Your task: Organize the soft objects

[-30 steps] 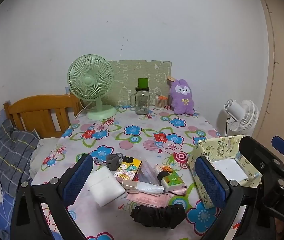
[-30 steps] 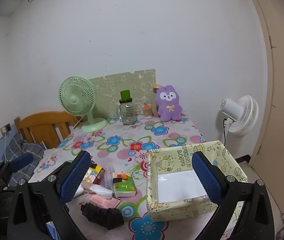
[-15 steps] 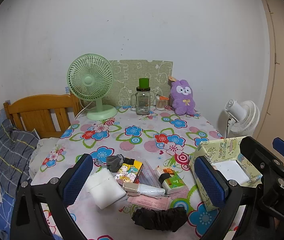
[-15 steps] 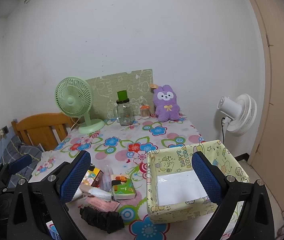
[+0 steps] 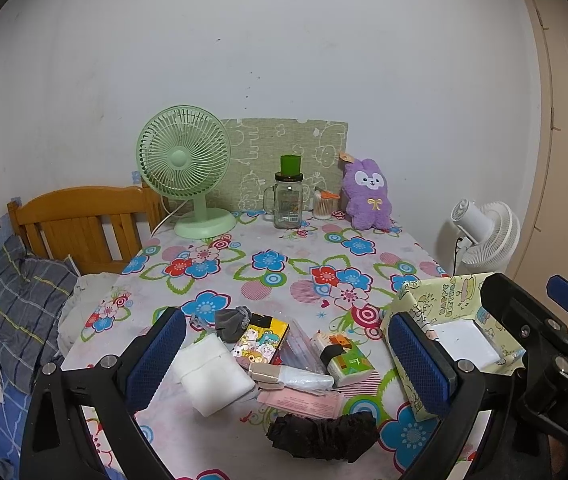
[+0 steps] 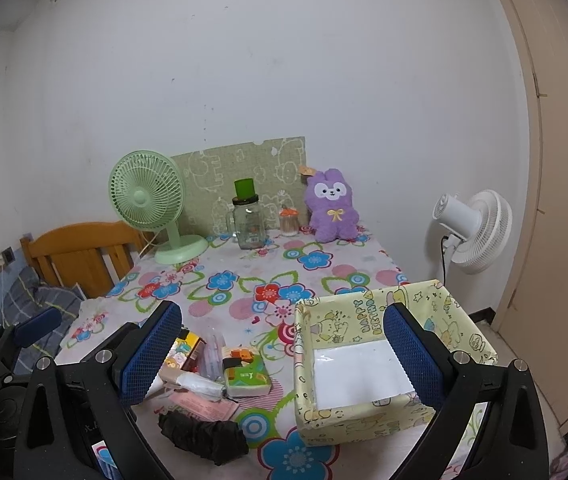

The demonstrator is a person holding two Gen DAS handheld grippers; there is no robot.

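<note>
Both grippers wide apart, empty, above the near table edge. No contact with anything.

Left gripper (image 5: 290, 354): pile of small items between and just beyond the fingers. White pad (image 5: 214, 374) just inside the left finger (image 5: 156, 360). Grey sock (image 5: 232, 322) beyond it, touching a cartoon pack (image 5: 260, 342). Tissue pack (image 5: 346, 360) toward the right finger. Pink sachet (image 5: 302, 400) flat on the cloth, black cloth (image 5: 322, 432) nearest of all, bunched, below the finger line.

Right gripper (image 6: 282, 354): box (image 6: 340, 322) straddling the right finger (image 6: 410, 358), open top, white liner on the floor, nothing else seen in it. Same pile toward the left finger.

Step in hand, by judgement: first pick, nothing sorted yet; box the likely destination.

For a clean pick:
- Start with an outlier — black cloth or white pad — not the crowded middle.
- Descend straight, fingers either side of the bunched bulk, pads low to the cloth.
- Pinch at the thickest fold; thin edges likely to slip out.
- Watch the tablecloth: soft, easy to catch with the item.
- Sachet partly under neighbours; likely to drag along.
- Lift clear before crossing to the box; near wall stands high.

Plush (image 5: 366, 196) at the far edge, well beyond both grippers.
</note>
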